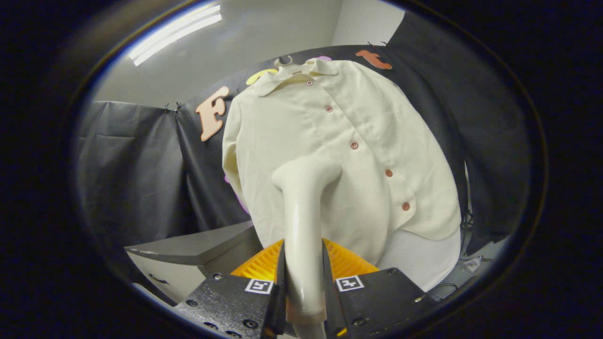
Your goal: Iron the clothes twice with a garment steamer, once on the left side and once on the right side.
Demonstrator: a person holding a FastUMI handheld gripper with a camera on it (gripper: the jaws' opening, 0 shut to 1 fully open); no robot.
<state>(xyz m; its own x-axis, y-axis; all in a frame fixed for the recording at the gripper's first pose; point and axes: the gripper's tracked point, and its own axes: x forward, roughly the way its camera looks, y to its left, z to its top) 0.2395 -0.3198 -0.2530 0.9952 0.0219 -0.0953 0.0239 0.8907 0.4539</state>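
Observation:
A cream button-up shirt hangs on a hanger against the black booth wall, with a row of several brown buttons down its front. My gripper is shut on the cream handle of the garment steamer, both black fingers pressing its sides. The steamer rises from between the fingers, and its head bends toward the shirt's lower left part, left of the button row. Whether the head touches the cloth I cannot tell.
A grey-topped white cabinet stands low on the left, below the shirt's hem. A white panel shows under the shirt on the right, with cables on the floor beside it. Black cloth drapes the walls.

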